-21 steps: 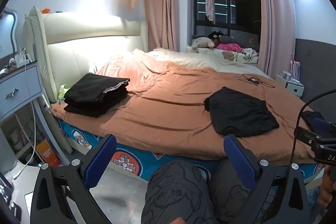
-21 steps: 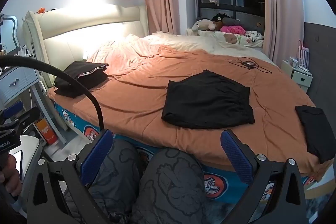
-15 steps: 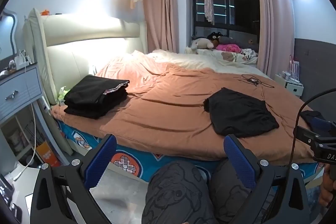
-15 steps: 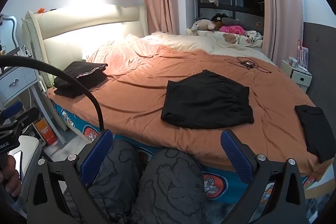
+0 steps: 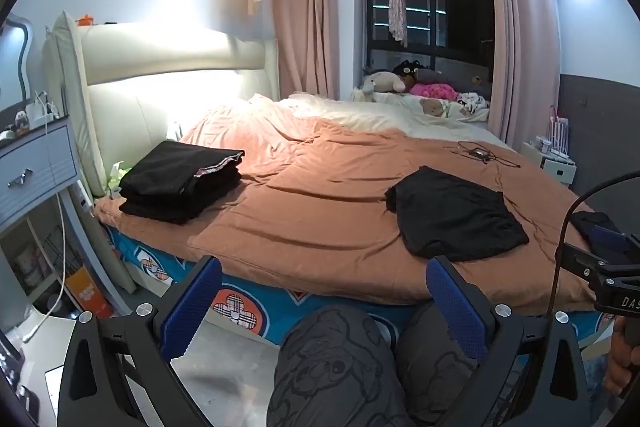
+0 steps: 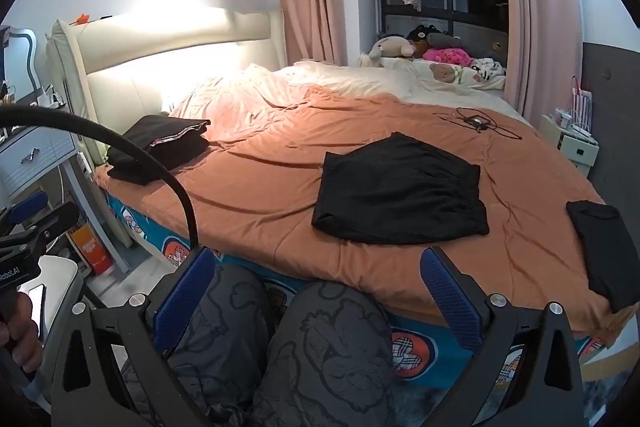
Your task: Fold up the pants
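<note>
A pair of black pants (image 5: 456,213) (image 6: 400,193) lies folded flat on the orange bedspread near the bed's front edge. My left gripper (image 5: 322,303) is open and empty, held low in front of the bed above the person's knees, well short of the pants. My right gripper (image 6: 316,293) is also open and empty, just short of the bed edge with the pants straight ahead. A stack of folded black garments (image 5: 180,181) (image 6: 158,147) sits at the bed's left corner by the headboard. Another black garment (image 6: 604,247) lies at the right corner.
The bed (image 5: 320,195) fills the middle. A grey nightstand (image 5: 32,171) stands at left, a white one (image 6: 572,145) at right. A cable and small device (image 6: 476,121) lie on the far bedspread. Stuffed toys (image 5: 404,83) sit by the window. The person's knees (image 6: 320,347) are below the grippers.
Both views have shifted only slightly, with the bed a little lower in the left wrist view. The grippers stay open and the pants have not moved.
</note>
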A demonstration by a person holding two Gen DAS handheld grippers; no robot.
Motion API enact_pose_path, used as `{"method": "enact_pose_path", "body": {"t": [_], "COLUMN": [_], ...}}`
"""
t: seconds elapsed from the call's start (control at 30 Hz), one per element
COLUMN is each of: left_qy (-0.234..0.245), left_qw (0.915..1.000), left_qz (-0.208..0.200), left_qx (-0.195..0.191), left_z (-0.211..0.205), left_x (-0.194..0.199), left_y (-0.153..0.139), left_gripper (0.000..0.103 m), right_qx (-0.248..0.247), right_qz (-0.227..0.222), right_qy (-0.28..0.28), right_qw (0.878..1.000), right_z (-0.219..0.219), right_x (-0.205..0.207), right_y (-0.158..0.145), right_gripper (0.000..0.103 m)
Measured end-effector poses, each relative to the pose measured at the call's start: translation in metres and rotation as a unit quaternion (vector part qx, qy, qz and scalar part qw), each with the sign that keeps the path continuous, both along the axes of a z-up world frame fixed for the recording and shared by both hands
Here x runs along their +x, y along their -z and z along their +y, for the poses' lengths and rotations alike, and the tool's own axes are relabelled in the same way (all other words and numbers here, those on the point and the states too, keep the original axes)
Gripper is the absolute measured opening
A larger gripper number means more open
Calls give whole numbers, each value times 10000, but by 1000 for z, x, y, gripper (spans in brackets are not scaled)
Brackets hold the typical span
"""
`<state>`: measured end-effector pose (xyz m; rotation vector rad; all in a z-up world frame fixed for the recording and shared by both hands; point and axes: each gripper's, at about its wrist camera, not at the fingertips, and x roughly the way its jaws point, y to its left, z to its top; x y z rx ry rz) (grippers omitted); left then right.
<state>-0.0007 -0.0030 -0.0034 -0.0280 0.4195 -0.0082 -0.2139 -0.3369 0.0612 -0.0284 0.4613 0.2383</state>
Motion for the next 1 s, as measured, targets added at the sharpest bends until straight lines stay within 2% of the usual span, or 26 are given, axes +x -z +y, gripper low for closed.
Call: {"method": "enact_pose_path", "body": {"t": [1.0], "left_qy": [1], "left_qw": [9999], "left_qz": [-63], "left_qx": [-118], "left_z": [7], "left_x": [-6], "left_y": [-2], "left_gripper": [102], "right_qx": [42], "right_qz": [-4], "right_qy": [-36], "right_qw": [10000], "right_z": [3], "right_x": [0], "right_y": [2], "right_gripper": [103]}}
